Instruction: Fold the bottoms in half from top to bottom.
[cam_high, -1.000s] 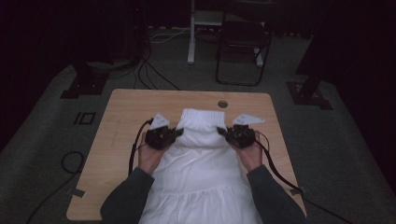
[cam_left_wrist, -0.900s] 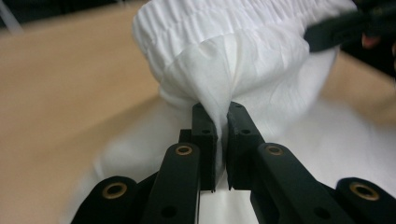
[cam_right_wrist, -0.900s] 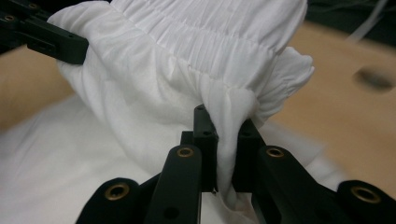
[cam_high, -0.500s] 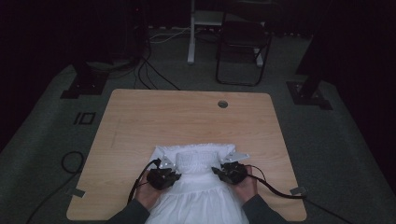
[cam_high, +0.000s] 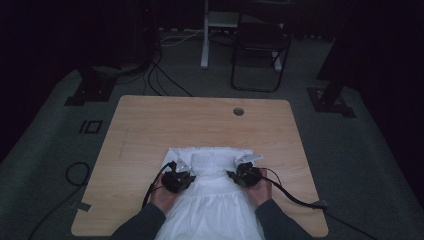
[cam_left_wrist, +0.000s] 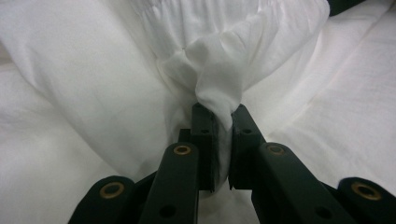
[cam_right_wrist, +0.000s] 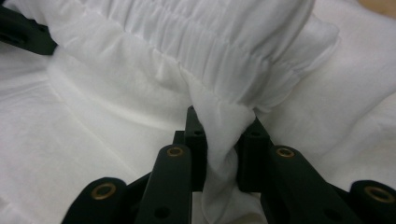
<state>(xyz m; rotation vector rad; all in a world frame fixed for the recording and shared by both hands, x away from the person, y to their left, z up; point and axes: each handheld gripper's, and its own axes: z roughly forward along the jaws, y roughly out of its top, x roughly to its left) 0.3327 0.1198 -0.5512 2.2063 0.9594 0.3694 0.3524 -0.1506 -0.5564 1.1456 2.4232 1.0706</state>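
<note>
White dress (cam_high: 212, 200), thin cotton-like cloth with a gathered, elastic-ribbed band (cam_high: 214, 161), lies on the near middle of the table (cam_high: 150, 125), skirt running off the near edge between the person's forearms, upper part folded back onto itself. Left gripper (cam_left_wrist: 219, 122) pinches a bunched tuft of the cloth, jaws almost together. Right gripper (cam_right_wrist: 223, 126) clamps a fold just under the ribbed band; its jaws have just been closing on it. No readable writing anywhere. Tabletop is pale wood-grain laminate, rounded corners, round cable hole (cam_high: 238, 111) at the far side. Dim room, grey carpet, black chair (cam_high: 260, 47) and loose floor cables (cam_high: 165, 75) beyond.
</note>
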